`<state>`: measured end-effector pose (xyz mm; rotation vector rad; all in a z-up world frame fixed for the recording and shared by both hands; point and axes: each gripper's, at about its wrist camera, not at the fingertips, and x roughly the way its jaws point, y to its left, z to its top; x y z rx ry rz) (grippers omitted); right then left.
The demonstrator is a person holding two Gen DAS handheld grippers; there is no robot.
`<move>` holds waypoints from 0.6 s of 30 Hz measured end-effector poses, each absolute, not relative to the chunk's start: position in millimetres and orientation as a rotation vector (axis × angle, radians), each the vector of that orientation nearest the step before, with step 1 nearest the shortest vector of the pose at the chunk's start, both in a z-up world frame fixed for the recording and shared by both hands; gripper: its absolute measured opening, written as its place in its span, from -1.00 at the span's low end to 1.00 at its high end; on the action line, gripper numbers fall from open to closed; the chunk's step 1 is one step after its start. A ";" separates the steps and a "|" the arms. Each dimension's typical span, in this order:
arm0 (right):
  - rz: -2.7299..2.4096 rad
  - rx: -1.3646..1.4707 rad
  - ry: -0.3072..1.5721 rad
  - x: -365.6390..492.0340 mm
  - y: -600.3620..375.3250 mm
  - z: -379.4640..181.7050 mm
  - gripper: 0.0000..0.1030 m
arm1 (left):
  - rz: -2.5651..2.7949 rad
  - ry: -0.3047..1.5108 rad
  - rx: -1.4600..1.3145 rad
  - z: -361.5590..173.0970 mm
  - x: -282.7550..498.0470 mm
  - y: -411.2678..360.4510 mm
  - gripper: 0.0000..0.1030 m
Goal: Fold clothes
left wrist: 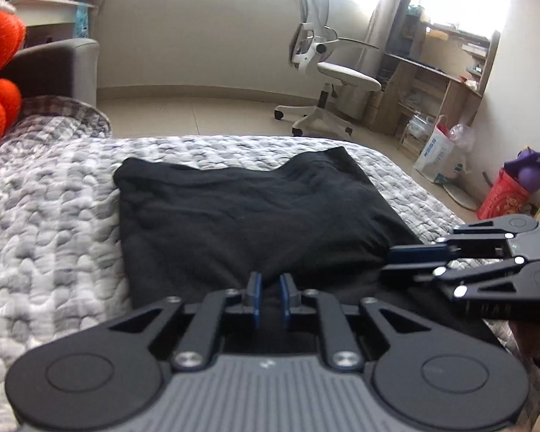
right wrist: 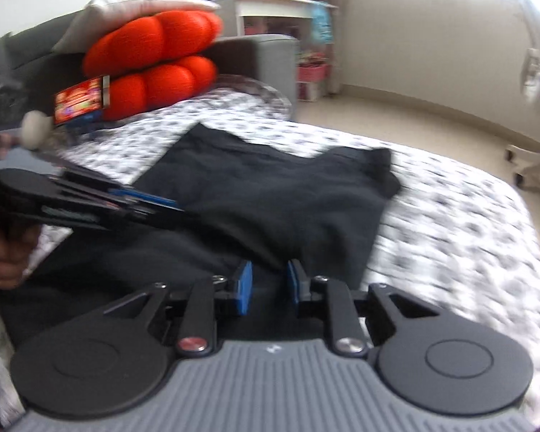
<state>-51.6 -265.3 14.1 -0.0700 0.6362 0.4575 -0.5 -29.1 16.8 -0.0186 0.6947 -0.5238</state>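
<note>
A black garment [left wrist: 241, 216] lies flat on the grey-and-white quilted bed [left wrist: 46, 223]; it also shows in the right wrist view [right wrist: 288, 198]. My left gripper [left wrist: 270, 288] hovers at the garment's near edge, jaws slightly apart and empty. My right gripper [right wrist: 268, 280] is also at the near edge, jaws apart with nothing between them. The right gripper shows side-on in the left wrist view [left wrist: 406, 259], over the garment's near right corner. The left gripper shows blurred in the right wrist view [right wrist: 154, 205].
Orange cushions [right wrist: 154, 64] and a grey sofa arm [left wrist: 75, 64] sit at the head of the bed. A white office chair [left wrist: 327, 68], a wooden desk [left wrist: 439, 82] and bags [left wrist: 500, 194] stand on the tiled floor beyond.
</note>
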 end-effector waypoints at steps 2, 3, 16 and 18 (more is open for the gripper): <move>0.433 -0.044 0.638 -56.1 -279.5 14.1 -0.64 | -0.509 0.699 -0.020 17.8 -0.5 -26.9 -0.89; 0.418 -0.037 0.640 -58.4 -284.9 14.1 -0.64 | -0.503 0.700 -0.020 18.3 -0.5 -26.0 -0.91; 0.318 -0.044 0.638 -97.8 -309.6 23.8 -0.38 | -0.472 0.686 0.015 17.8 -0.8 -32.1 -0.92; 0.363 -0.079 0.614 -116.7 -305.8 30.2 -0.35 | -0.468 0.687 0.010 17.5 -0.4 -32.1 -0.92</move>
